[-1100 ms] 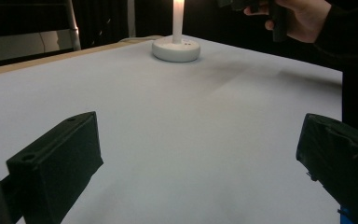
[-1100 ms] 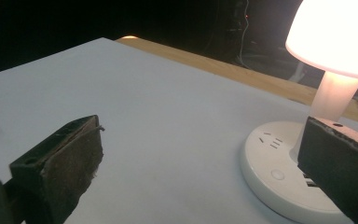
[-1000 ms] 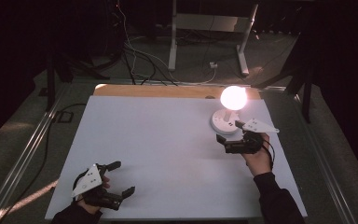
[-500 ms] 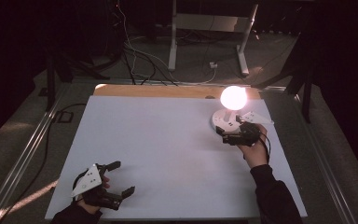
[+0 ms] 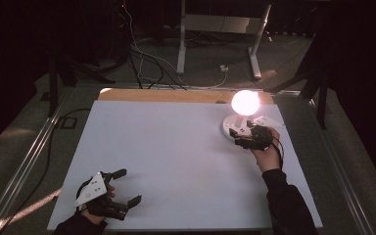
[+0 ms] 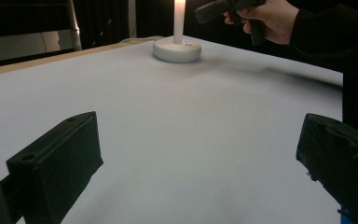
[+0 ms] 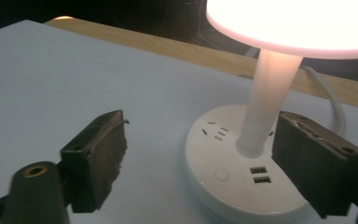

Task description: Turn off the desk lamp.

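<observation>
We find the right hand-held gripper (image 7: 214,161), jaws apart and just narrowing, straddling the lit lamp (image 7: 256,112), apparently to reach its base, while the left hand-held gripper (image 5: 122,188) rests open on the counter (image 5: 176,147).

One lit lamp (image 5: 244,115) (white base) and two grippers.

The high view looks forward and down from above the person's side, taking in the whole worktop (image 5: 176,156). The left gripper view sits low near that edge, facing across to the far lamp (image 6: 177,44). The right gripper view looks close onto the same lamp (image 7: 261,140), which all three share
</observation>
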`<state>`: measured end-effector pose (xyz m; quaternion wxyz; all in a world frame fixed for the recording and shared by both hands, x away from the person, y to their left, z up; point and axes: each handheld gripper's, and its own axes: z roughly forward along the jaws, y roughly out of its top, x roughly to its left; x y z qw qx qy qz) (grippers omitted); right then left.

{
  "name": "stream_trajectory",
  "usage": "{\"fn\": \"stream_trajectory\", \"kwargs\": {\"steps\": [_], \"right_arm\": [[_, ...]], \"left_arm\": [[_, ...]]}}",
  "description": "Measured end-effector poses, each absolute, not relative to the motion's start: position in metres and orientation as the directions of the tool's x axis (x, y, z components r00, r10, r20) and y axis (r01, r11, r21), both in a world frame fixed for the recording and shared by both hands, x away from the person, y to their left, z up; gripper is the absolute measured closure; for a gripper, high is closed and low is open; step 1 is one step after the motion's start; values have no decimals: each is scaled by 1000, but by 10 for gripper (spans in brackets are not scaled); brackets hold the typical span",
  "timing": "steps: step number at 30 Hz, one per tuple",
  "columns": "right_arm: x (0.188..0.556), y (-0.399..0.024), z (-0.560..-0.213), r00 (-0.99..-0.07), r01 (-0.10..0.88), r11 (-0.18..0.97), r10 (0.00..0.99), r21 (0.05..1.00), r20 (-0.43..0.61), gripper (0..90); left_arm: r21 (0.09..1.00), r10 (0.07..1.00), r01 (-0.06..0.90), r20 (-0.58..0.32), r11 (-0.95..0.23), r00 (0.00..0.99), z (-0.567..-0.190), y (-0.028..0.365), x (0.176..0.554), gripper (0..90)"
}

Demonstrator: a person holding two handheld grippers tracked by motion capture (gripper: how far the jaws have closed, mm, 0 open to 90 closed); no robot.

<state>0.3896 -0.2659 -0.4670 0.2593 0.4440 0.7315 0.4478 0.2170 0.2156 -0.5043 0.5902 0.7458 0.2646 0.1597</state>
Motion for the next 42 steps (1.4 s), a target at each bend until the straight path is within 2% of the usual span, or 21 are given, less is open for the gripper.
{"fn": "stream_trajectory", "kwargs": {"steps": [8,10,11,12,14,18,21,42], "right_arm": [[395,-266,-474,-443,444,211,896,871,9,422],[396,-265,-475,-433,449,216,901,867,0,502],[397,-265,-476,-428,453,226,904,863,-11,575],[397,-265,-476,-428,453,226,904,863,-11,575],[397,-264,-476,-424,458,233,905,858,-19,659],[400,-264,-477,-412,476,237,911,847,-24,767],[401,-263,-478,-406,492,234,914,838,-17,896],[413,-257,-494,-379,538,256,924,803,-40,898]], "left_arm": [[965,583,206,-74,-164,809,-504,216,217,6],[965,583,206,-74,-164,809,-504,216,217,6],[965,582,207,-75,-164,809,-504,216,217,6],[964,583,207,-74,-164,809,-504,215,217,6],[964,582,207,-74,-165,810,-504,215,217,6],[964,583,208,-76,-164,809,-504,216,217,6],[965,583,207,-75,-163,809,-504,216,217,6],[964,583,210,-78,-163,809,-505,215,217,6]]}}
